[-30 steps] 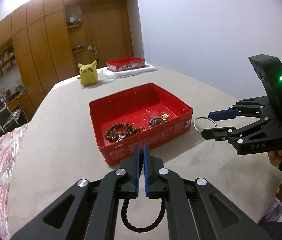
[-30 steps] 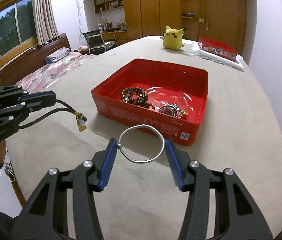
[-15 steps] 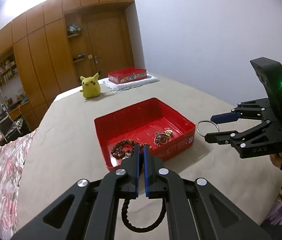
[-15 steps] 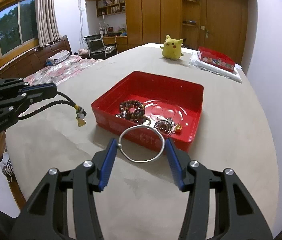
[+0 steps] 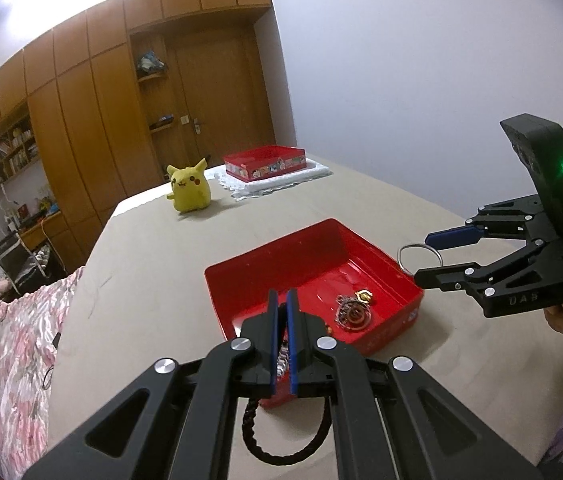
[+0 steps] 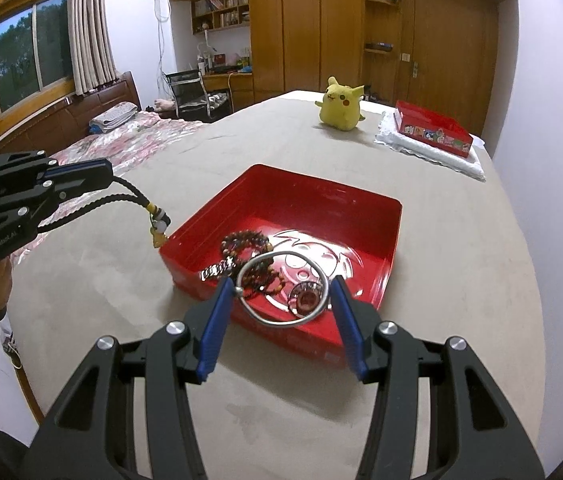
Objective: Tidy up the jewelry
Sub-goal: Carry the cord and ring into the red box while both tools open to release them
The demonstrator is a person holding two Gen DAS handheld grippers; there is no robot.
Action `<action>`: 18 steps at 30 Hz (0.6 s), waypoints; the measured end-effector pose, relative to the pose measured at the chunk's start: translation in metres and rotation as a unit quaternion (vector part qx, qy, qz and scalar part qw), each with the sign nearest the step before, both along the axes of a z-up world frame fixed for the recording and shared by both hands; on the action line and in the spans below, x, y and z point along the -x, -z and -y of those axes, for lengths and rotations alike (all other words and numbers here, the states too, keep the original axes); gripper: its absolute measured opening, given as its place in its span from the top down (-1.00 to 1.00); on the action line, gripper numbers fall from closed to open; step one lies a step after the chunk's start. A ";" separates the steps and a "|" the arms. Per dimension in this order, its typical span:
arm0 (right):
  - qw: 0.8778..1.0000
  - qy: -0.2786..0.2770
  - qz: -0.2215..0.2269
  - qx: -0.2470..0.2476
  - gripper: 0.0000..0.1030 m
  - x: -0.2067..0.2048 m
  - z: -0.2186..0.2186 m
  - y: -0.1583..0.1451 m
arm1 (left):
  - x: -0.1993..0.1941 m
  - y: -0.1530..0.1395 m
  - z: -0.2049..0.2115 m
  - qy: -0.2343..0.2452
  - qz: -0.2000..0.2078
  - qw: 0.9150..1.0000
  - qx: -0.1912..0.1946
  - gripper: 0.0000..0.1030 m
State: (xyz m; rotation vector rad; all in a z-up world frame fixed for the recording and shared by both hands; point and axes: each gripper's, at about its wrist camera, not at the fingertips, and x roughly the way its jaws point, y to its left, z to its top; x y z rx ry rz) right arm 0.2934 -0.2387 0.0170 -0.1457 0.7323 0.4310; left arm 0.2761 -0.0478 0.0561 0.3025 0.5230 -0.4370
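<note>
The silver bangle (image 6: pixel 281 288) is being held across its width by the right hand-held gripper (image 6: pixel 281 312), hanging above the near edge of the open red tin (image 6: pixel 395 216), while the black braided cord (image 6: pixel 121 196) with its small charm is being pinched in the clenched left hand-held gripper (image 5: pixel 280 340), dangling just left of the tin. Already lying inside are a beaded bracelet (image 6: pixel 245 240), a metal chain (image 6: pixel 217 270) and a round pendant (image 6: pixel 305 298). Judging by this, sorting is running well along: both carried pieces are waiting to go in. The tin is sitting on the beige worktop (image 6: pixel 461 280), with a yellow plush toy (image 6: pixel 339 104) far behind.
</note>
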 end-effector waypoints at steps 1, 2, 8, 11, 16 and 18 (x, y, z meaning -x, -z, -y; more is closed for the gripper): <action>1.000 0.000 -0.001 0.002 0.05 -0.006 -0.002 0.000 | -0.005 0.000 0.000 0.000 -0.002 1.000 0.000 0.93; 1.000 0.000 -0.002 0.002 0.05 -0.010 -0.003 0.001 | -0.009 0.000 0.001 -0.001 -0.004 1.000 0.000 0.93; 1.000 0.003 -0.018 0.006 0.05 -0.041 -0.007 0.009 | -0.038 0.007 0.008 -0.001 -0.018 1.000 -0.004 0.93; 0.999 0.005 -0.033 0.009 0.05 -0.057 -0.010 0.019 | -0.051 0.013 0.012 0.001 -0.030 1.000 -0.004 0.93; 0.998 0.009 -0.060 0.023 0.05 -0.081 -0.014 0.043 | -0.078 0.032 0.020 0.003 -0.060 0.998 -0.002 0.93; 0.997 0.014 -0.076 0.028 0.05 -0.092 -0.015 0.056 | -0.090 0.042 0.024 0.004 -0.075 0.997 -0.002 0.93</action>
